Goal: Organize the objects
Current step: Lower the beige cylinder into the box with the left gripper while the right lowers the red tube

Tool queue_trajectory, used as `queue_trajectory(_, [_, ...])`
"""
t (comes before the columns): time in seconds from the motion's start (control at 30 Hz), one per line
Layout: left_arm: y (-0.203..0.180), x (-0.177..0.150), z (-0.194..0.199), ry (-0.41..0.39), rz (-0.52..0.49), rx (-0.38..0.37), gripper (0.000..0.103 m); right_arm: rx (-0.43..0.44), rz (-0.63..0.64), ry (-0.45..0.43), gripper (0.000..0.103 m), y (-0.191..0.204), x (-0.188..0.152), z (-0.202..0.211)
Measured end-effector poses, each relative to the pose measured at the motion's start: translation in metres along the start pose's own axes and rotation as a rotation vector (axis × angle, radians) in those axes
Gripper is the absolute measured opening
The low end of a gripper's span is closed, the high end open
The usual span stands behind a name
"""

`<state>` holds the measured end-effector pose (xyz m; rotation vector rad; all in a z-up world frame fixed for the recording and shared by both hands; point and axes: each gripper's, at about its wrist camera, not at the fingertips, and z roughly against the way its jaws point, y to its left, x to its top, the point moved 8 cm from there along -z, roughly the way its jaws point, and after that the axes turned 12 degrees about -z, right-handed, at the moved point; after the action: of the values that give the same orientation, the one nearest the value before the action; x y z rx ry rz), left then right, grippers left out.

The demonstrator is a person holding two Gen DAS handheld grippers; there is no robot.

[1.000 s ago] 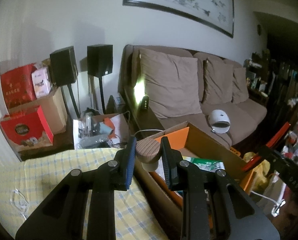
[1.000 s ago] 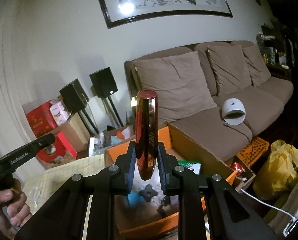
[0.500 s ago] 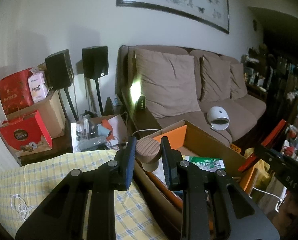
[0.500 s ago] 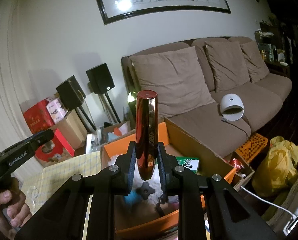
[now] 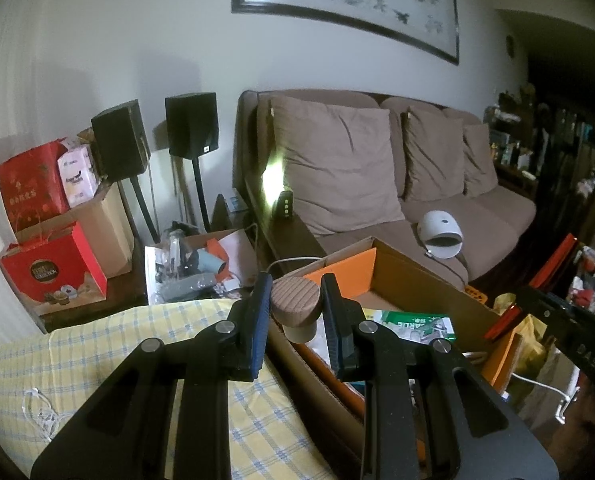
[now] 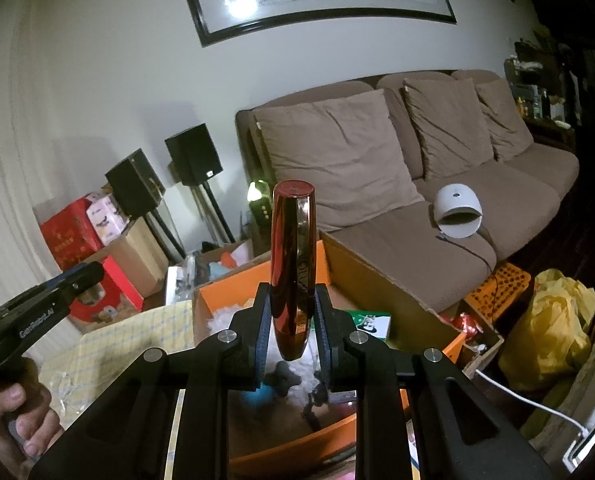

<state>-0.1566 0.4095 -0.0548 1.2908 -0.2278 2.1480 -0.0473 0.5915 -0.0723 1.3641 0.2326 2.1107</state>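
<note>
My left gripper is shut on a brown ribbed stopper-shaped cap with a pale stem, held above the near left corner of an open cardboard box with orange inner flaps. In the right wrist view my right gripper is shut on a glossy red tube that stands upright between its pads, over the same box. White stuffing, a blue object and a dark knob lie inside the box. The left gripper and the hand holding it show at the left edge.
A yellow checked cloth covers the surface left of the box. Behind are a brown sofa with a white dome device, two black speakers on stands, red gift boxes, and a yellow bag on the floor.
Both views have drifted slightly; the left view swings a little leftward across the room. Both grips hold as before, cap and red tube unmoved between the pads.
</note>
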Motion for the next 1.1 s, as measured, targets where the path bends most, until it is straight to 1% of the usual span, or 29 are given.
queue_trajectory(0.1, [-0.002, -0.001, -0.002, 0.004, 0.002, -0.006, 0.023, -0.024, 0.003, -0.002, 0.02, -0.004, 0.0, 0.0])
queue_trajectory(0.47, [-0.015, -0.008, -0.009, 0.022, -0.003, -0.033, 0.023, -0.039, -0.007, 0.009, 0.02, -0.011, 0.0, -0.004])
queue_trajectory(0.8, [-0.021, -0.014, -0.015, 0.04, -0.004, -0.047, 0.023, -0.071, -0.049, -0.01, 0.02, -0.035, 0.007, 0.002])
queue_trajectory(1.1, [-0.031, -0.013, -0.011, 0.031, -0.02, -0.056, 0.023, -0.096, -0.08, -0.019, 0.02, -0.052, 0.011, 0.005])
